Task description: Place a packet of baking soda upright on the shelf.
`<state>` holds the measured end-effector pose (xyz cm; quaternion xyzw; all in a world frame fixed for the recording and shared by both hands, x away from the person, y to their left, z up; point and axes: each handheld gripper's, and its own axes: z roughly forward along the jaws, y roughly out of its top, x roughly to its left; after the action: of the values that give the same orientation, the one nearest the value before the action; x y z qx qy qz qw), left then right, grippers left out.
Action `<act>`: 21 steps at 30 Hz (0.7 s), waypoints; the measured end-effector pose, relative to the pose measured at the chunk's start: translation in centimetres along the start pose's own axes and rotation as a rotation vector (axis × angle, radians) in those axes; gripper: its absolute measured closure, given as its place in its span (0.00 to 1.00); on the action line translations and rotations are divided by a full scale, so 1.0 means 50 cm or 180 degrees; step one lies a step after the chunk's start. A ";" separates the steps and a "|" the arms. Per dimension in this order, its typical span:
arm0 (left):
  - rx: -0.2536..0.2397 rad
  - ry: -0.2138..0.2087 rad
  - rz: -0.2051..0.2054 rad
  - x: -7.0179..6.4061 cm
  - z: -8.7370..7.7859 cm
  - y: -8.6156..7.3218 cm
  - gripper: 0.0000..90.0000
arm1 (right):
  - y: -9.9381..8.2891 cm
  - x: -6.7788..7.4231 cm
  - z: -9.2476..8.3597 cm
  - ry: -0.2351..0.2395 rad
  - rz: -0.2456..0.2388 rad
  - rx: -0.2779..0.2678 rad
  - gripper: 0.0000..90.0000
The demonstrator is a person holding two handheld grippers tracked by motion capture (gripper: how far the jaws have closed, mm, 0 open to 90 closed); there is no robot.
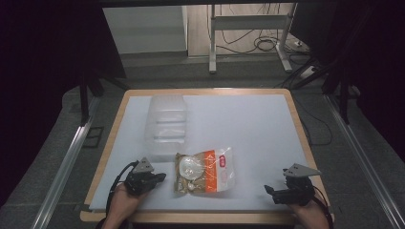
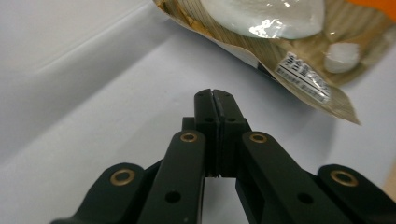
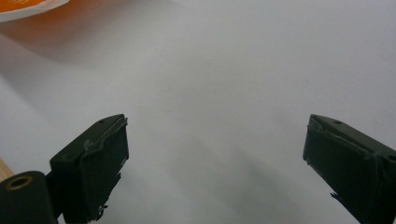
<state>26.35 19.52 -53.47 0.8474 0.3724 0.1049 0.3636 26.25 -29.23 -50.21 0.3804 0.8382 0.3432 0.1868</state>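
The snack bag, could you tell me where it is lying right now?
In the high view the snack bag lies flat near the table's front edge, just in front of the clear plastic container and beside the left gripper.

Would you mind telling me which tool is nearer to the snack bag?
Left. The left tool sits just beside the snack bag, jaws shut short of it; the right tool waits farther off, open.

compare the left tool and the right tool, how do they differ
The left tool has its jaws shut together with nothing between them; the right tool has its jaws spread wide. The left tool sits close beside the snack bag; the right tool sits well apart from it. Both are black, hand-held and empty.
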 end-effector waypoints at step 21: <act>0.0134 -0.0199 0.0178 -0.033 0.070 0.062 1.00 | 0.007 0.001 0.013 -0.0022 -0.0073 0.0046 0.08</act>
<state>28.47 15.05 -53.67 0.8678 0.3392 0.0806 0.3540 26.76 -28.74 -50.39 0.3733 0.8443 0.3337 0.1909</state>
